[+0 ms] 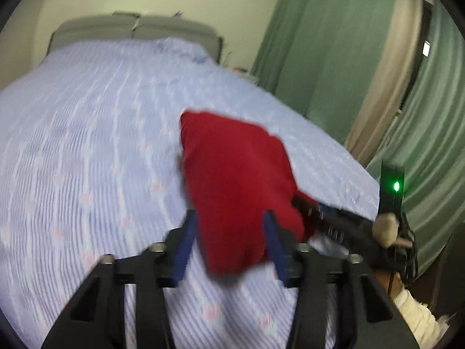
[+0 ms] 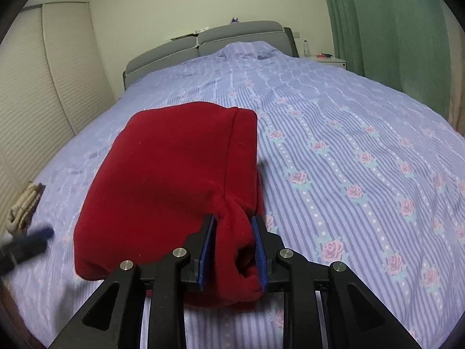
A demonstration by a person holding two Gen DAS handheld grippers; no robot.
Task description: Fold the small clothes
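A red fleece garment [image 2: 168,180] lies folded on the bed. My right gripper [image 2: 234,232] is shut on its near right corner, with bunched cloth between the blue pads. In the left wrist view the garment [image 1: 235,180] fills the middle, blurred by motion. My left gripper [image 1: 229,226] stands wide open on either side of the garment's near end, not clamping it. The right gripper's black body [image 1: 343,226] shows at the garment's right edge in that view. The left gripper's blue tip [image 2: 37,234] shows blurred at the far left of the right wrist view.
The bed cover [image 2: 348,145] is lilac with stripes and roses. A grey headboard [image 2: 232,36] stands at the far end. A folded beige cloth [image 2: 24,203] lies at the bed's left edge. Green curtains [image 1: 334,43] hang on the right, louvred doors [image 2: 35,87] on the left.
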